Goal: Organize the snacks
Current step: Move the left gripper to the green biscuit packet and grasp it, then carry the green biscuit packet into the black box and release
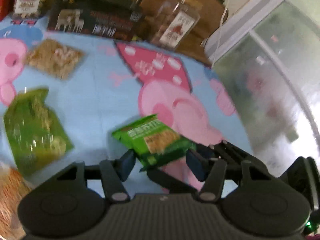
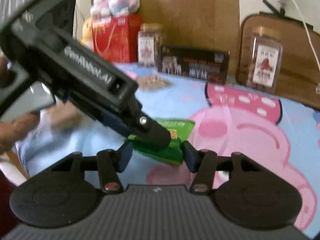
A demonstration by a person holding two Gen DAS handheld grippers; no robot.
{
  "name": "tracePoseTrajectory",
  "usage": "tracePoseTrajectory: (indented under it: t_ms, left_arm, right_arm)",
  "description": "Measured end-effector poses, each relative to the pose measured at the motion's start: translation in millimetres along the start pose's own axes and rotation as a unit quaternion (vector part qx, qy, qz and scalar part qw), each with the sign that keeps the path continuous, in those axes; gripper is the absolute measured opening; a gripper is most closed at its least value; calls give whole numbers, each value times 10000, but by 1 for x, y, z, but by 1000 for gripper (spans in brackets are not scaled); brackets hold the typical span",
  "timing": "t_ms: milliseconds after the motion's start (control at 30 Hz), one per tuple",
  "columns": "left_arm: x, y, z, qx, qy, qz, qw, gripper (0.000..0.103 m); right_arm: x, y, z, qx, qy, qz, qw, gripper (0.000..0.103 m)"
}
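grn snack pkt (image 1: 154,140) | blue/pink cartoon-pig cloth (image 1: 96,92) | blk box (image 1: 94,18)

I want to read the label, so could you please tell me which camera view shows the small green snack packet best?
The left wrist view: the small green snack packet shows its printed front unobstructed between that hand-held gripper's fingers. In the right wrist view the packet is largely covered by the left hand-held gripper reaching across it.

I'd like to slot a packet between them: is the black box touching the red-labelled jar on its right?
Apart. The right wrist view shows brown backing between the black box and the jar.
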State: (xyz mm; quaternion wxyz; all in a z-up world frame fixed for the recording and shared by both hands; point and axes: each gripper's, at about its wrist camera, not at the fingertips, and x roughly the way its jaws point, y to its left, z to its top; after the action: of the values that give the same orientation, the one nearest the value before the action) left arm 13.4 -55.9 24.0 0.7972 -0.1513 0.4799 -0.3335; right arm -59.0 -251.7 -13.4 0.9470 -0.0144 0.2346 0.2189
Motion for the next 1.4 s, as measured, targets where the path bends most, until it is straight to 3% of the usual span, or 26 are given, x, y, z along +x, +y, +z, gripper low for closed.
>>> tracePoseTrajectory:
  t_ms: [167, 200, 267, 367, 433, 533, 667, 833, 933, 967, 1000, 1033, 1167, 1200, 1400]
  left_arm:
    - [-19, -1, 41, 44, -504, -101, 9987, 54]
    - [-22, 1, 51, 48, -601, -231, 9979, 45]
    - [-25, 4, 67, 6, -682, -166, 9975, 45]
    - [-25, 14, 86, -31, -719, -224, 9972, 45]
    - [-18, 25, 89, -222, -610, -303, 9974, 45]
    - [-11, 40, 84, -229, -494, -134, 9984, 50]
    - [-2, 62, 88, -435, -456, 66, 9980, 66]
    - [24, 66, 84, -502, -116, 0, 9987, 71]
    - [39, 64, 71, -481, -75, -78, 9988, 70]
    - [41, 59, 67, -343, -119, -26, 9993, 67]
    - [43, 55, 66, -256, -69, -35, 9996, 56]
    - [44, 53, 65, -265, -51, 32, 9996, 55]
    - [34, 52, 71, -393, -64, 87, 9992, 55]
    - [27, 50, 76, -334, -155, 65, 9993, 55]
    - [-8, 36, 139, 39, -954, 131, 9953, 55]
  right_arm:
    - [11, -12, 46, -206, -684, -74, 9974, 52]
    - [17, -14, 54, -270, -779, -85, 9966, 51]
    - [33, -20, 68, -235, -768, 38, 9968, 39]
    - [51, -31, 82, -111, -864, 129, 9961, 39]
    - [60, -40, 84, 143, -688, 218, 9973, 38]
    - [66, -46, 71, 342, -338, 363, 9982, 39]
    - [56, -52, 41, 483, -39, 97, 9988, 52]
    - [66, -70, 26, 908, 403, -54, 9950, 65]
    - [75, -58, 25, 744, 471, -33, 9961, 79]
    - [76, -50, 23, 568, 451, -7, 9974, 79]
    - [78, -40, 23, 322, 490, 14, 9983, 73]
    - [80, -32, 24, 102, 497, -7, 9987, 71]
    - [76, -20, 27, -111, 313, -152, 9993, 65]
    - [73, -20, 30, -117, 212, -158, 9996, 60]
    - [81, -25, 84, -390, -629, -324, 9967, 60]
